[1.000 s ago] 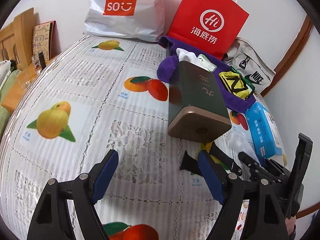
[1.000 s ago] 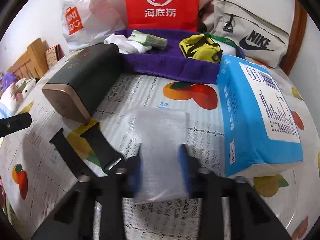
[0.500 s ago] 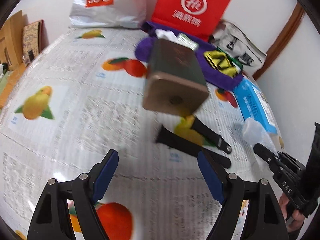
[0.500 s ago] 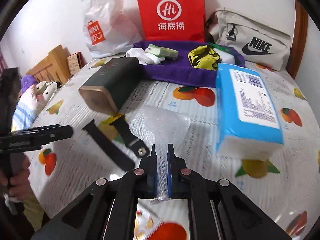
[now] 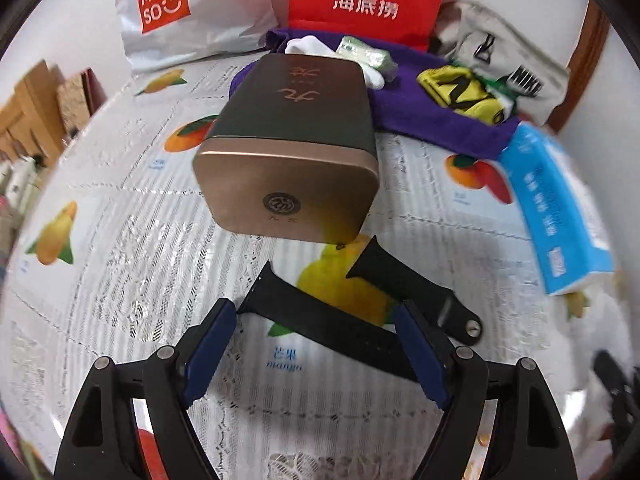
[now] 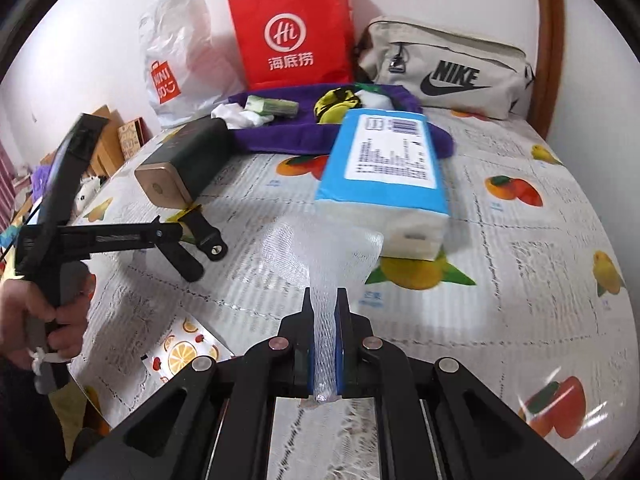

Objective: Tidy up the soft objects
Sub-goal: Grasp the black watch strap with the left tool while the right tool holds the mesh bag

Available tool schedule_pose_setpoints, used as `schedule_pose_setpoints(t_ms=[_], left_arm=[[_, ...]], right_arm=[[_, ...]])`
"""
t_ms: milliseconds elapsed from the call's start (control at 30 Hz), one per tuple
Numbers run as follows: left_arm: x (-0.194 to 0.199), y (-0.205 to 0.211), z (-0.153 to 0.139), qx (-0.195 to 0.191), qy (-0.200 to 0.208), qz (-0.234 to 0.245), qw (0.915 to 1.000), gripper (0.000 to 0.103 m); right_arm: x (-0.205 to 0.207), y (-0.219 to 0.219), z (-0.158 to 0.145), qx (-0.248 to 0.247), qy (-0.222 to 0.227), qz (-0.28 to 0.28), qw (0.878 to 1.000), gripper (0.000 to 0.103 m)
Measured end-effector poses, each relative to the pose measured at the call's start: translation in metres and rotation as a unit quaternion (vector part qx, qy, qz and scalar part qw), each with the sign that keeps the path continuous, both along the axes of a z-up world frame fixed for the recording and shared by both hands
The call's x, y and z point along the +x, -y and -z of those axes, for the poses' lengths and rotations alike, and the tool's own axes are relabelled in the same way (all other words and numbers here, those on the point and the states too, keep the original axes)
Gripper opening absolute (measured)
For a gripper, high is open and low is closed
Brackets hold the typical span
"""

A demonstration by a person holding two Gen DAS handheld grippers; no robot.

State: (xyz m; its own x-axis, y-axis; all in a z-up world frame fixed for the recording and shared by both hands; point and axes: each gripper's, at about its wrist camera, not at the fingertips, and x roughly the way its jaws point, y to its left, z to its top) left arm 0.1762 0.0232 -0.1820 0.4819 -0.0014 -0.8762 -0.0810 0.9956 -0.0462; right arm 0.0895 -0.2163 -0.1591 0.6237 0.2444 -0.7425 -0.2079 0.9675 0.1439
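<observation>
1. Right gripper [image 6: 325, 300]: clamped on a white translucent foam-mesh sleeve [image 6: 324, 256], crumpled, flaring above the fruit-print tablecloth [image 6: 520, 264].
2. Left gripper [image 5: 314, 320]: jaws spread, straddling a black rubber watch strap [image 5: 320, 320] flat on the cloth.

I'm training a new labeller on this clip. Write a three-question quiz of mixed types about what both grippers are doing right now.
1. True or false: the left gripper is shut on a watch strap.
2. What does the right gripper hold? A) tissue pack B) foam net C) sock
3. Fill in: the tissue pack has its far end resting on the purple ____.

Key:
1. False. Its jaws stand open, over the strap.
2. B. It is shut on the foam net.
3. towel.
</observation>
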Motion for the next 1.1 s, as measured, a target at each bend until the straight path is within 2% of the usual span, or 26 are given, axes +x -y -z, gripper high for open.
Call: schedule_pose_setpoints(t_ms=[100,233,300,433,633,733,800,867,900,1033,1100], left_arm=[[0.001,0.008,0.001,0.028,-0.006,-0.008,0.9996,0.081],[-0.005,0.012,0.000,0.031,-0.007,0.013,0.9994,0.082],[-0.011,0.008,-0.001,0.024,-0.008,0.020,0.9995,0.082],[-0.020,-0.002,-0.006,-0.003,-0.028,-0.001,0.9996,0.082],[-0.014,0.012,-0.004,-0.018,-0.016,0.016,0.9996,0.084],[-0.008,0.032,0.001,0.032,-0.006,0.030,0.9990,0.084],[-0.011,0.033,-0.001,0.030,0.005,0.041,0.9987,0.078],[-0.015,0.031,-0.003,0.038,0.019,0.047,0.9980,0.061],[-0.017,0.029,-0.005,0.041,0.022,0.044,0.9980,0.044],[-0.024,0.017,-0.010,0.006,0.010,0.056,0.9984,0.031],[-0.028,0.014,-0.012,-0.006,-0.004,0.053,0.9986,0.031]], right_arm=[[0.000,0.003,0.003,0.009,-0.002,-0.003,1.000,0.007],[-0.001,0.001,0.006,0.017,-0.004,-0.014,1.000,0.007],[-0.001,0.002,0.007,0.021,-0.004,-0.019,1.000,0.007],[-0.002,0.004,0.009,0.025,-0.006,-0.022,0.999,0.008],[0.000,0.004,0.013,0.025,-0.012,-0.025,0.999,0.008],[0.000,0.004,0.012,0.024,-0.012,-0.029,0.999,0.009],[-0.002,0.006,0.011,0.023,-0.010,-0.028,0.999,0.009],[-0.002,0.008,0.011,0.022,-0.011,-0.025,0.999,0.009],[-0.002,0.008,0.012,0.022,-0.011,-0.025,0.999,0.009],[-0.001,0.008,0.016,0.017,-0.018,-0.023,0.999,0.009],[-0.002,0.007,0.016,0.016,-0.020,-0.025,0.999,0.009]])
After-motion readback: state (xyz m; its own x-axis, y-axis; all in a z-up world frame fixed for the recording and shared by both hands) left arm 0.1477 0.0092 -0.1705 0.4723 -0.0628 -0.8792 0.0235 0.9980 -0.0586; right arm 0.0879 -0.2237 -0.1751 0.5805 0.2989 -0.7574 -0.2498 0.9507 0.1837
